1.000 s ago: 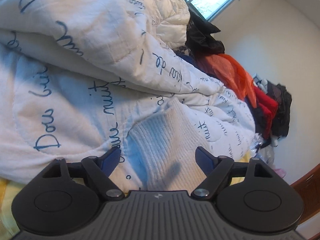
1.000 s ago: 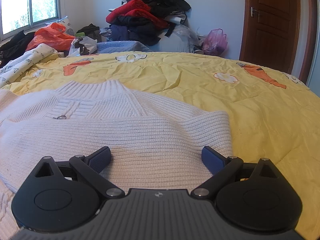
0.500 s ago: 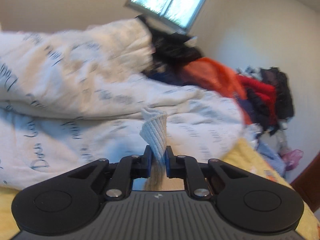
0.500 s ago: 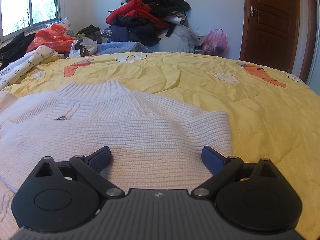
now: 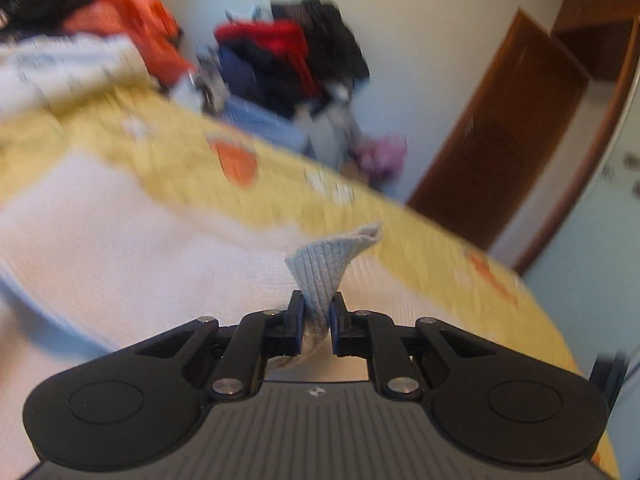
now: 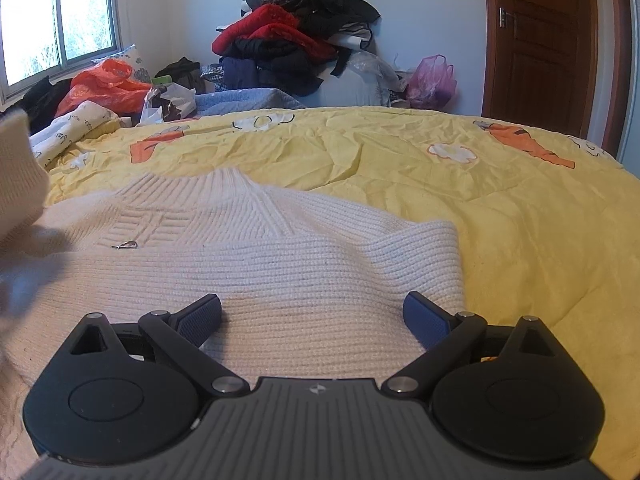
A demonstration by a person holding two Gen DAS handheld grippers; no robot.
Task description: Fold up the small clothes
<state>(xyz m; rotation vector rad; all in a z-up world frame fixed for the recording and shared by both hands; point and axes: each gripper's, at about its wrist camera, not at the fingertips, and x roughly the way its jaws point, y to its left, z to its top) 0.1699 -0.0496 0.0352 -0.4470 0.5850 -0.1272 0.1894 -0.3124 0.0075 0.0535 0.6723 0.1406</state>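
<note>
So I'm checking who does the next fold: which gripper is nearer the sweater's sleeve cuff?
Left. The left gripper is shut on the sleeve cuff, lifting it off the bed. The right gripper is open, low over the sweater body, gripping nothing.

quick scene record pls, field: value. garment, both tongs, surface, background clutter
garment: white knit sweater, lying on the bed, collar away from the right camera
left tongs: shut on a sleeve cuff of the sweater, cuff lifted off the bed
right tongs: open, low over the sweater's near part, pads apart on either side of the knit
surface: yellow bedsheet with orange and white prints
background: clothes pile by the wall, orange bag, wooden door
image quality: left view motion-blurred
</note>
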